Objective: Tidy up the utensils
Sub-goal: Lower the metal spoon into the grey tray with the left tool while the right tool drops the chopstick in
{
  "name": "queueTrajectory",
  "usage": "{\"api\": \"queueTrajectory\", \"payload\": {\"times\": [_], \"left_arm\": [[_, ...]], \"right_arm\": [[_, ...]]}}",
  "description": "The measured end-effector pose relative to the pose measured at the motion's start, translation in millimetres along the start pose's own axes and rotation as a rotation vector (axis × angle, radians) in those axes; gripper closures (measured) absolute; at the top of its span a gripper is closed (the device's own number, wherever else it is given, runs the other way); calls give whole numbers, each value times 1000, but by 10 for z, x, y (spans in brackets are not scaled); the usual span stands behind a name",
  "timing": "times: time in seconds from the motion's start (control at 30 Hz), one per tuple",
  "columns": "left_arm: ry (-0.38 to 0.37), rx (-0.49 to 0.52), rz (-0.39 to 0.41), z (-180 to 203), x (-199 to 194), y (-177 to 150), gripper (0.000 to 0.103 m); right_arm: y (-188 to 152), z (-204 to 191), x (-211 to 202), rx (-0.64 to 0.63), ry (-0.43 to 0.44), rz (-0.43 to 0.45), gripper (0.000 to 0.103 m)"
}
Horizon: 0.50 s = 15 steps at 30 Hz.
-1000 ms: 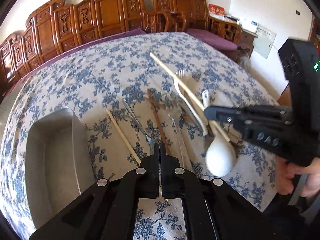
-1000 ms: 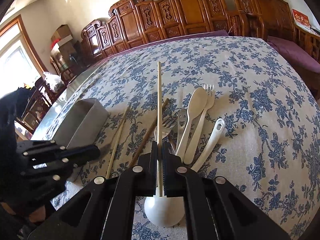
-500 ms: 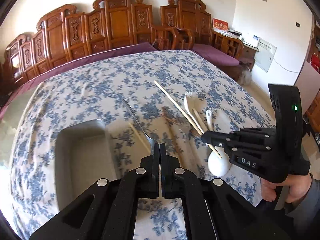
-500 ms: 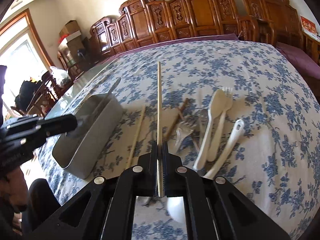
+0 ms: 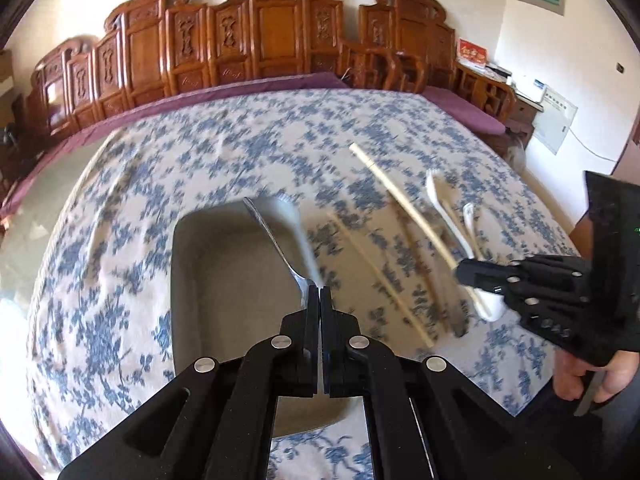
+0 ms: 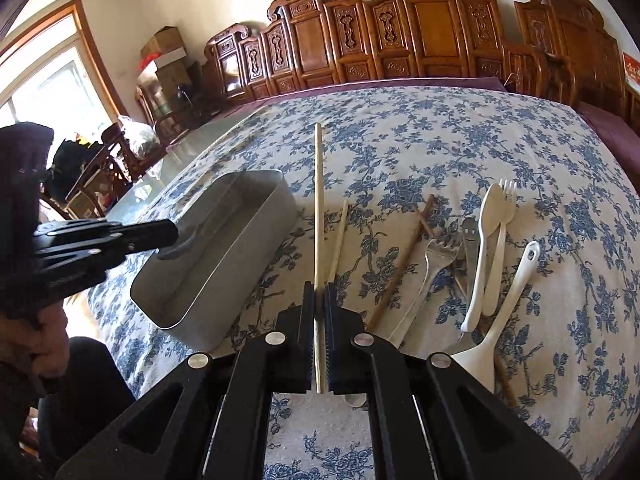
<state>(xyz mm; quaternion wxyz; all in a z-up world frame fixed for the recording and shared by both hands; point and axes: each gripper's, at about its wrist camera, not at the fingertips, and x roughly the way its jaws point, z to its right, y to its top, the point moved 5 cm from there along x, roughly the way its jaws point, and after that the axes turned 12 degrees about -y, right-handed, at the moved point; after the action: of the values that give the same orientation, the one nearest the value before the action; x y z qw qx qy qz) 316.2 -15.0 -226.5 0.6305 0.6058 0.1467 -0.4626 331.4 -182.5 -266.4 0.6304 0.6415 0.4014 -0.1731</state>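
The left gripper (image 5: pixel 320 294) clamps a metal utensil's handle (image 5: pixel 276 236) above the grey metal tray (image 6: pixel 224 248). The right gripper (image 6: pixel 319 292) pinches a pale chopstick (image 6: pixel 318 200) over the floral tablecloth (image 6: pixel 440 152), beside the loose forks and spoons (image 6: pixel 492 248).

The table (image 6: pixel 460 140) was covered by a white cloth with blue floral print. A grey metal tray (image 6: pixel 240 264) stood on it toward the left in the right wrist view. Beside the tray lay a pale chopstick (image 6: pixel 338 240), then a brown chopstick (image 6: pixel 404 260), a metal fork (image 6: pixel 430 276), a white spoon (image 6: pixel 486 248) overlapping a white fork (image 6: pixel 502 236), and a white ladle-style spoon (image 6: pixel 504 312), clustered together.
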Motion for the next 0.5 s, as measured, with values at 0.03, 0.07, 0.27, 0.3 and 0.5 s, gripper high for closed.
{"api": "queueTrajectory", "payload": {"times": [0.03,0.07,0.27,0.3,0.5], "left_arm": [[4,-13,-11,-59,37,-32,103],[5,-21,-17,-92,60,-58,103],[27,-81,-67,-350,220,-219,103],[29,-90,-73,-386,241,-241,103],[32,-118,-79,-500,269,-310,103]], "right_arm": [[-8,-4,15,0,-2,-5,97],[-18,-8,28,0,-5,-10,97],[-84,-33,86,-7,-23,-32,97],[-94,-33,100,-8,-28,-36,97],[-124,-33,134,5,-57,-53,97]]}}
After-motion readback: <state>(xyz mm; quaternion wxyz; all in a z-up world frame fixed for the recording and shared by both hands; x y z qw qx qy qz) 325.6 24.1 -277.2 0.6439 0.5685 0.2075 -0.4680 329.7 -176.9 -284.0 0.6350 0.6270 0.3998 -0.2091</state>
